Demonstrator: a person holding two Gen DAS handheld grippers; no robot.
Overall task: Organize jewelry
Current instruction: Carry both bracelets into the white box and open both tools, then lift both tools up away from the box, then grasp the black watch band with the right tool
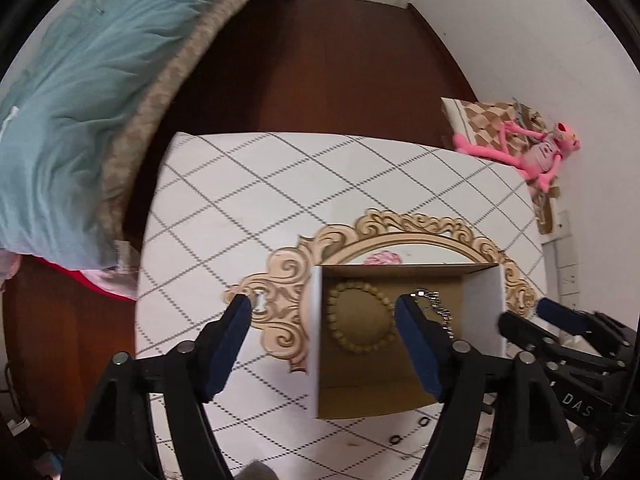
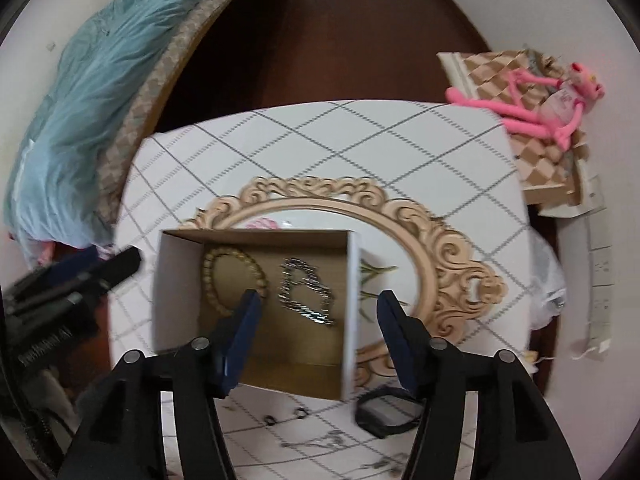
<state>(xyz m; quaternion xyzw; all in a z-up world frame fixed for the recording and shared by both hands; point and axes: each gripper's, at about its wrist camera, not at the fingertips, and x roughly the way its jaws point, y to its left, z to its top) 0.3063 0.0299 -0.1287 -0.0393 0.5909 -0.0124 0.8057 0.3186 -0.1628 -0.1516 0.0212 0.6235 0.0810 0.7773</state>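
Left wrist view: mounted behind the left hand-held gripper (image 1: 324,312), aimed forward and downward, close over the table (image 1: 224,200) and the open cardboard box (image 1: 400,344). Right wrist view: mounted behind the right hand-held gripper (image 2: 318,300), same downward aim, close over the box's right wall. Shared by both: box, ornate mirror frame (image 1: 400,224), table, bed (image 1: 80,92), pink plush toy (image 1: 532,152).

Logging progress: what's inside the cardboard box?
In the cardboard box: a beaded bracelet and a silver chain. The left gripper and right gripper partly cover the floor.
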